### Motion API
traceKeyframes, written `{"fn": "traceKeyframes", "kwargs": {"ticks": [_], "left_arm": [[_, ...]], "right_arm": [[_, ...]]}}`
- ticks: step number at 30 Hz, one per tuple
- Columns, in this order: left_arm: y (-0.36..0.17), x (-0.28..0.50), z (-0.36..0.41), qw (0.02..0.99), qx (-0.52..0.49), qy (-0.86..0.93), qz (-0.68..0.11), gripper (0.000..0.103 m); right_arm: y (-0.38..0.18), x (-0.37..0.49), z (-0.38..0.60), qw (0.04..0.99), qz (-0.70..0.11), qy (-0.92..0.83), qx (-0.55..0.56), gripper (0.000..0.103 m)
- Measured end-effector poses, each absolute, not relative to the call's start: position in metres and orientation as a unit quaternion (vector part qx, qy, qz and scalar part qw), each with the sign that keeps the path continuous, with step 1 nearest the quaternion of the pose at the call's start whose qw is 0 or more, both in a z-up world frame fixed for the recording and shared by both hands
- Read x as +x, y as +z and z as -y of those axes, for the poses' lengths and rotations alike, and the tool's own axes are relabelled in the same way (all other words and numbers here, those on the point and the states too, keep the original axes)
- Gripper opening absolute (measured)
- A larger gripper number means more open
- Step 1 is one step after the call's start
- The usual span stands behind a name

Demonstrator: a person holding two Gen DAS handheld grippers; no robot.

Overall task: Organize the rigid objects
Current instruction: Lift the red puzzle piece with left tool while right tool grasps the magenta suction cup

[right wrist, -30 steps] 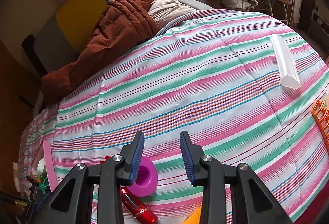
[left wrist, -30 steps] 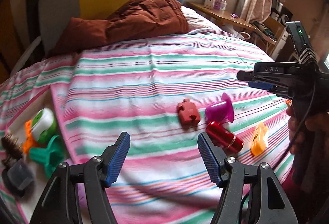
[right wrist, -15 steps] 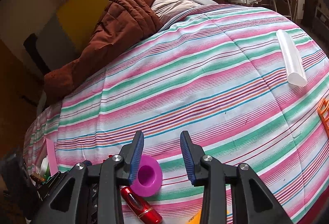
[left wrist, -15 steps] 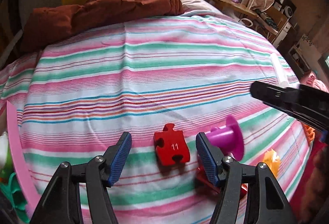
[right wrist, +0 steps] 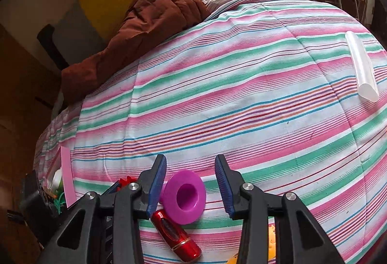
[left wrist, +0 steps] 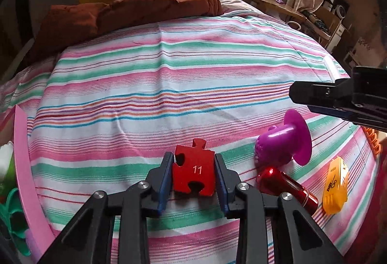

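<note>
Left wrist view: our left gripper (left wrist: 193,177) has its jaws closing on the red puzzle piece (left wrist: 193,173), numbered 11, which lies flat on the striped bedspread (left wrist: 169,85) at near centre; the blue pads (left wrist: 165,179) sit against its two straight side edges. We judge the piece stiff, thin and light, with flat sides that give the pads good purchase; the knob at the far edge and the notches are poor places to pinch. On soft bedding it may sink or tip as the pads press, so a hold across the mid-width looks soundest. To its right lie a purple flanged spool (left wrist: 285,143), a red metallic cylinder (left wrist: 287,189) and an orange plastic piece (left wrist: 336,187); the pink tray rim (left wrist: 24,167) runs along the near left. The right gripper (left wrist: 338,97) enters from the right edge. Right wrist view: the right gripper (right wrist: 191,184) has its jaws opening, fingers apart, with the purple flanged spool (right wrist: 185,196) between them but seemingly untouched. We expect it to be hard, smooth plastic, likely to roll; the narrow waist would hold better than the flange. The red metallic cylinder (right wrist: 176,237) lies nearer, glossy and likely slippery. A white tube (right wrist: 362,68) rests far right.
</note>
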State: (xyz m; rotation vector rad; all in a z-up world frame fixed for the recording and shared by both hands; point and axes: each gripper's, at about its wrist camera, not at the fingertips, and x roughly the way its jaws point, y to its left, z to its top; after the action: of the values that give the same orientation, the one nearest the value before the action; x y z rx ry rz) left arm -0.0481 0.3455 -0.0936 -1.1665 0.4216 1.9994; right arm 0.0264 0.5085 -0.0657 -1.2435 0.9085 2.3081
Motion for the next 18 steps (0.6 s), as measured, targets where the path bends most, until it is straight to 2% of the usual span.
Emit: {"fn": "traceKeyframes", "kwargs": {"ticks": [1,3,7,9,18], "left_arm": [[-0.093,-0.047,-0.342,0.385,-0.458,0.785,-0.163,0.033],[-0.093,-0.045,-0.336,0.387,-0.46,0.783,-0.159,0.033],[-0.093,-0.041,-0.327,0.386,-0.464,0.781,-0.159,0.033],[-0.092,-0.038,-0.321,0.386,-0.464,0.781,-0.157,0.033],[-0.091,-0.028,-0.307,0.386,-0.465,0.782,-0.152,0.033]], "right_arm": [[-0.067,0.025,-0.506,0.179,-0.317,0.818,-0.445,0.046],[-0.07,0.021,-0.501,0.174,-0.304,0.817,-0.457,0.056],[-0.075,0.014,-0.493,0.173,-0.275,0.815,-0.48,0.061],[-0.08,0.012,-0.491,0.17,-0.269,0.812,-0.49,0.068],[-0.096,0.005,-0.483,0.157,-0.25,0.797,-0.526,0.068]]}}
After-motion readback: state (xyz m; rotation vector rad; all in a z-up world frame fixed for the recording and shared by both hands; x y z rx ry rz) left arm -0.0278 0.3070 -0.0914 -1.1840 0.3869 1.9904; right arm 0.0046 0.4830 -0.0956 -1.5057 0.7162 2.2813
